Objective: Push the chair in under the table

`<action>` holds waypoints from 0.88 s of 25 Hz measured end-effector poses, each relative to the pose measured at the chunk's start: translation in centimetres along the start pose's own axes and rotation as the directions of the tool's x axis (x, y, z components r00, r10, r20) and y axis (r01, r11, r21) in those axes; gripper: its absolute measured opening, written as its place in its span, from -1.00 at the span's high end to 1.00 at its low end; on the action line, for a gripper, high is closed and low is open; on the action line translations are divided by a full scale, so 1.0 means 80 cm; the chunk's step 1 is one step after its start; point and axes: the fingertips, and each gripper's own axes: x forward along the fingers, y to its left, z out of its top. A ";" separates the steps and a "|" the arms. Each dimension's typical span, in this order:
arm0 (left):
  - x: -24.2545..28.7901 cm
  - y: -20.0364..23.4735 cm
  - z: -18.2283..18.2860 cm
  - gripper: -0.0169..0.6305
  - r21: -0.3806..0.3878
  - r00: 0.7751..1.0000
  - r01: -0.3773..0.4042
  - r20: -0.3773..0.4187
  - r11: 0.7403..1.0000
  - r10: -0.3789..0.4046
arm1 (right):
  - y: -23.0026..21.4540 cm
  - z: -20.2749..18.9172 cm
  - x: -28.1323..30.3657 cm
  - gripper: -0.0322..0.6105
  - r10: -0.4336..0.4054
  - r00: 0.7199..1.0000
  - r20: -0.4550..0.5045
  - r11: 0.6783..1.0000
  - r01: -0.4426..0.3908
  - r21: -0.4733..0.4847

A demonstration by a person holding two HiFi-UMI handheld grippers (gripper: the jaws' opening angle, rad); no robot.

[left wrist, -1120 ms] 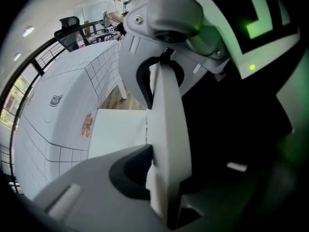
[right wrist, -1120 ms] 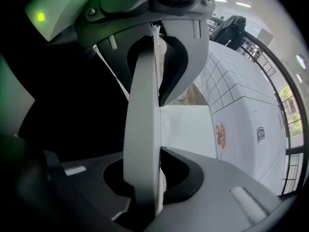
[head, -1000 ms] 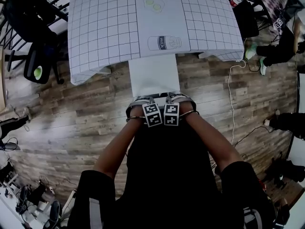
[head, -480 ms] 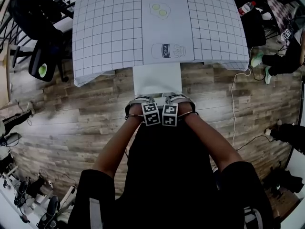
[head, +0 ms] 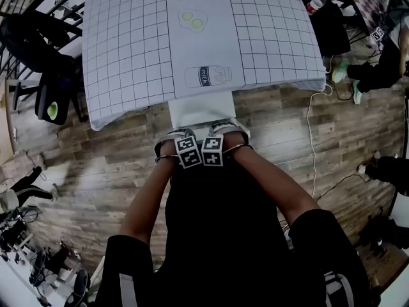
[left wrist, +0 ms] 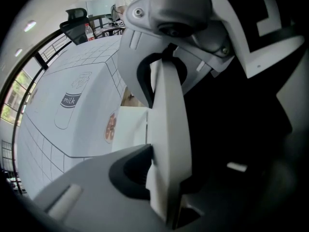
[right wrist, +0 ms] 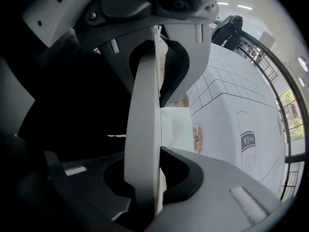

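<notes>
The white chair (head: 199,112) stands in front of me, and most of its seat is under the table (head: 128,50), which wears a grid-patterned cloth with a milk bottle drawing (head: 211,77). My left gripper (head: 184,144) and right gripper (head: 216,143) sit side by side on the top edge of the chair back, pointing down. In the left gripper view the white chair back (left wrist: 166,144) runs between the jaws of the left gripper (left wrist: 161,124), which are shut on it. The right gripper (right wrist: 145,120) clamps the same chair back (right wrist: 143,144).
A black office chair (head: 38,50) stands at the table's left. A white cable (head: 313,133) trails over the wooden floor on the right. A person's shoes (head: 339,72) and a bottle (head: 316,2) are at the far right. Clutter lies at the lower left.
Both grippers have moved forward with the chair back. Less of the white seat shows in front of the table's edge than before.
</notes>
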 end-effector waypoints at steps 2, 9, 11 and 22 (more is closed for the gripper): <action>0.001 0.021 0.009 0.67 -0.001 1.000 0.000 -0.001 1.000 0.000 | -0.021 -0.010 -0.001 0.67 0.003 1.000 -0.006 1.000 -0.003 0.004; 0.004 0.027 0.007 0.67 0.012 1.000 -0.003 -0.009 1.000 0.003 | -0.028 -0.008 0.003 0.66 0.008 1.000 -0.003 1.000 -0.008 0.008; 0.004 0.032 0.002 0.67 0.011 1.000 0.001 -0.014 1.000 0.000 | -0.033 -0.005 0.004 0.66 0.009 1.000 -0.005 1.000 -0.009 0.007; 0.000 0.087 -0.004 0.67 0.026 1.000 -0.003 -0.002 1.000 0.003 | -0.087 -0.001 0.007 0.66 0.004 1.000 -0.015 1.000 -0.004 0.015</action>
